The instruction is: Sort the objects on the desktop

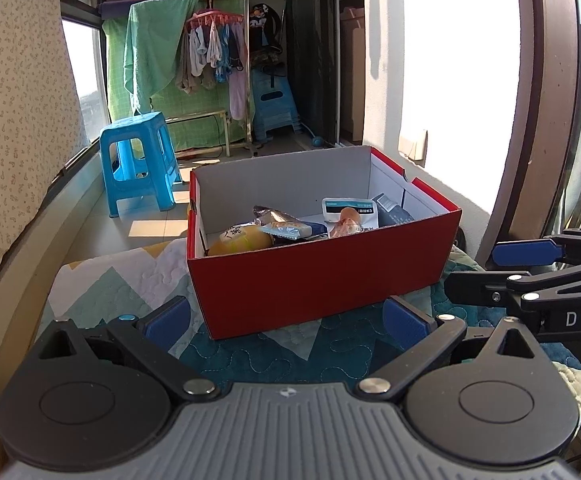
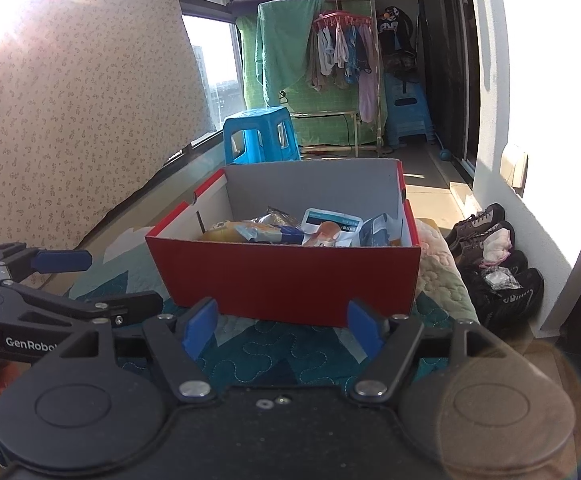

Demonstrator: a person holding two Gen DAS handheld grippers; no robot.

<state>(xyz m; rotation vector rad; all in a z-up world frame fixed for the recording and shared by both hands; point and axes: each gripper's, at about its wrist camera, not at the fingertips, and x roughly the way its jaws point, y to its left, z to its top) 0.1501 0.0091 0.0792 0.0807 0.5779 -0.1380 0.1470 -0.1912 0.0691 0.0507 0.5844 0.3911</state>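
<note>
A red cardboard box (image 1: 322, 280) stands on a quilted cloth (image 1: 122, 280); it also shows in the right wrist view (image 2: 286, 276). Inside lie a yellow round packet (image 1: 238, 240), a silver-blue snack packet (image 1: 286, 226), a white pouch (image 1: 350, 212) and a dark packet (image 1: 394, 210). My left gripper (image 1: 286, 324) is open and empty, just in front of the box. My right gripper (image 2: 282, 326) is open and empty, also close before the box. Each gripper shows at the edge of the other's view.
A blue plastic stool (image 1: 138, 160) stands on the floor behind the box. A patterned mattress (image 1: 14, 120) leans at the left. Shoes (image 2: 494, 256) lie on the floor at the right. A drying rack with laundry (image 1: 210, 56) is far back.
</note>
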